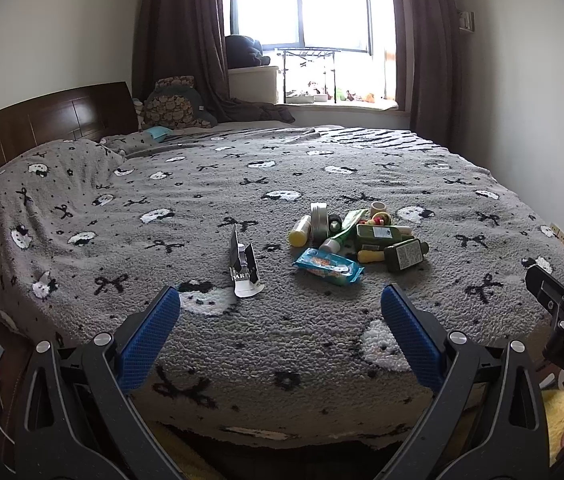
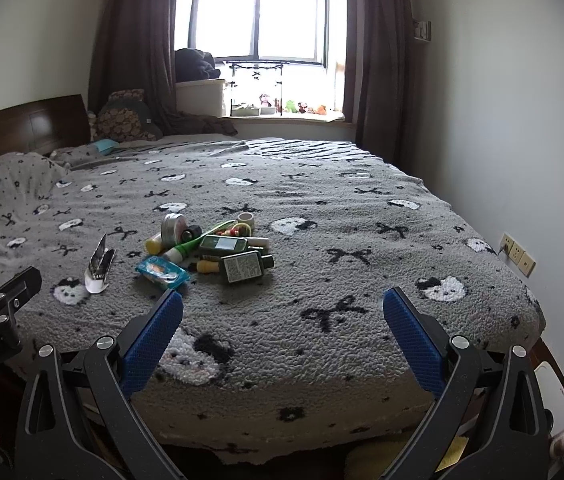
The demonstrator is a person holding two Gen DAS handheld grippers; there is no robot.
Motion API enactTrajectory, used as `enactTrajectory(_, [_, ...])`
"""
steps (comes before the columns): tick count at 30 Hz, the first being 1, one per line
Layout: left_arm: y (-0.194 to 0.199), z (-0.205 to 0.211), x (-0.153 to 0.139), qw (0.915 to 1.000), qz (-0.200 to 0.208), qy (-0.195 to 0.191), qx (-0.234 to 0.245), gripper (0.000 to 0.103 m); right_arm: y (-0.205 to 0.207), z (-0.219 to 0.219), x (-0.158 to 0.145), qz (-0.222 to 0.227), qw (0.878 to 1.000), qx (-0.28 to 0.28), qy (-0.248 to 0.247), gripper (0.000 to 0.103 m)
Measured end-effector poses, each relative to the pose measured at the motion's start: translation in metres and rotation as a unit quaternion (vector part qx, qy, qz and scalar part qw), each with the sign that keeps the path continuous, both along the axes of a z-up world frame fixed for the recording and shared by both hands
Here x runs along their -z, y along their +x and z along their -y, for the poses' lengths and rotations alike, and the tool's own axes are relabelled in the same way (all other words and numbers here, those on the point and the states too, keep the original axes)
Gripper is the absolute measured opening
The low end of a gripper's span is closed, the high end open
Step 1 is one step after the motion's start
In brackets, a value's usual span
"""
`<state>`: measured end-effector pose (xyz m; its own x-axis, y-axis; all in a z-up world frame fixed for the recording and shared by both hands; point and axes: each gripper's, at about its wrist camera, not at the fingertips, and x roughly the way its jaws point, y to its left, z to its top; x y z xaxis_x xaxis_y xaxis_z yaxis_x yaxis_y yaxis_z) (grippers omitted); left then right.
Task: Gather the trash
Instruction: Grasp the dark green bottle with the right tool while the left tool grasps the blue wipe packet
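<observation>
Two grippers are held at the foot of a bed [image 1: 362,320], both with blue-padded jaws spread wide and nothing between them. We see the left gripper [image 1: 280,300] from its own wrist camera hovering over the near edge of the grey fleece blanket [image 1: 201,200], which is patterned with black bows and white cat faces. The right gripper [image 2: 283,302] hovers likewise over the same edge, further to the right; each gripper's black frame shows at the margin of the other's view.

From the left wrist camera, the trash lies ahead in the middle of the blanket. A torn black-and-white carton [image 1: 244,267] stands partly upright at 11 o'clock, apart from the rest. A teal wet-wipes pack [image 1: 328,266] lies flat at about 12 o'clock, just in front of a cluster at 1 o'clock. In that cluster we make out two dark green bottles [image 1: 404,255] lying on their sides, a green tube with a white cap [image 1: 342,236], a round metal tin [image 1: 319,220] on its edge, a small yellow bottle [image 1: 299,232] and a roll of tape [image 1: 379,209] at the far side. The items in the cluster touch or overlap.

Beyond the bed we see a bright window [image 1: 302,4] at 12 o'clock flanked by brown curtains [image 1: 177,40], and a dark wooden headboard [image 1: 41,120] at 10 o'clock.
</observation>
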<state>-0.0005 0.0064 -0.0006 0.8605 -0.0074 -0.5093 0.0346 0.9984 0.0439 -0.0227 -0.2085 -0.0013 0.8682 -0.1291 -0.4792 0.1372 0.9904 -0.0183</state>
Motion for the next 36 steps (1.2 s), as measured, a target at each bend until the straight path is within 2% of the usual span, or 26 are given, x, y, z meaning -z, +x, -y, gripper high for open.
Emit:
enactTrajectory(13, [0.042,-0.018,0.059,0.9979,-0.065,0.007,0.001,0.095,0.045,0.008,0.054,-0.07,0.996,-0.028,0.05,0.1])
enactTrajectory(19, [0.07,-0.024,0.078,0.9964,-0.084,-0.001,0.006,0.095,0.077,0.014,0.075,-0.086,0.995,-0.034,0.047,0.1])
enactTrajectory(25, [0.101,-0.009,0.096,0.9933,-0.111,0.005,0.031,0.095,0.123,0.018,0.09,-0.111,0.988,-0.08,0.077,0.1])
enactTrajectory(30, [0.123,0.0,0.108,0.9901,-0.132,-0.006,0.047,0.095,0.163,0.021,0.101,-0.132,0.983,-0.088,0.095,0.1])
enactTrajectory(36, [0.142,0.009,0.115,0.9887,-0.138,-0.003,0.058,0.095,0.205,0.014,0.114,-0.157,0.978,-0.109,0.088,0.096])
